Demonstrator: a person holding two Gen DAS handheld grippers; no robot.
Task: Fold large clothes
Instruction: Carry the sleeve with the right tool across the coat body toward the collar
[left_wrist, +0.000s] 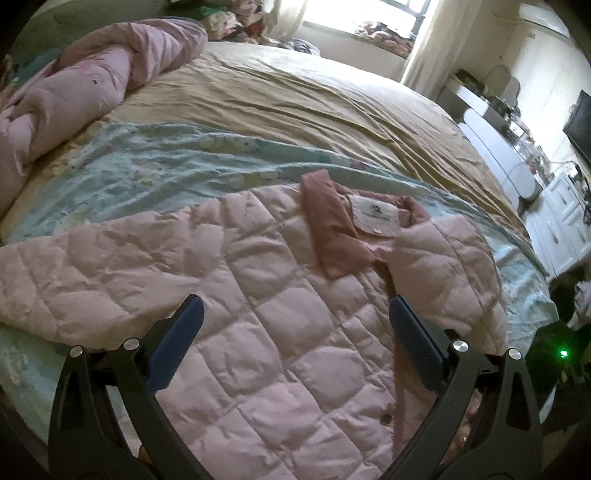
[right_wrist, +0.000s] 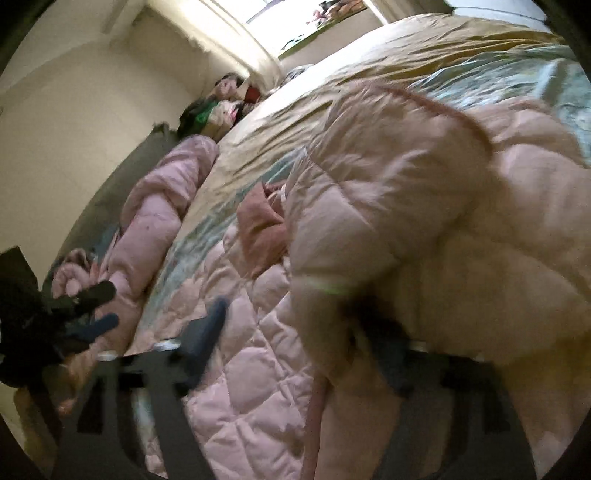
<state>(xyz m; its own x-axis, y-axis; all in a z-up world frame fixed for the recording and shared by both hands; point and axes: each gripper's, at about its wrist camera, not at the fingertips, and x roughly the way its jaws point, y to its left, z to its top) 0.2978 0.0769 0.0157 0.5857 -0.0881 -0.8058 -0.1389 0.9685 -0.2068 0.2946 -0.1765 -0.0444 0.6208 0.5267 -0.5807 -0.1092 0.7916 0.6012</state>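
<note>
A pale pink quilted jacket (left_wrist: 266, 295) lies spread on the bed, its darker pink collar (left_wrist: 332, 221) with a white label at the far end. My left gripper (left_wrist: 295, 314) hovers open just above the jacket's front, jaws wide apart and empty. In the right wrist view the image is blurred by motion: my right gripper (right_wrist: 291, 325) has its jaws apart, and the jacket's right side (right_wrist: 406, 229) is bunched up over the right finger. I cannot tell whether fabric is pinched. The left gripper also shows in the right wrist view (right_wrist: 96, 306).
The bed (left_wrist: 295, 110) has a tan sheet and a light blue patterned cover. A rolled pink duvet (left_wrist: 74, 103) lies at its left. White cabinets (left_wrist: 554, 206) and a dark screen (left_wrist: 580, 122) stand at the right; a window (left_wrist: 354, 11) is beyond the bed.
</note>
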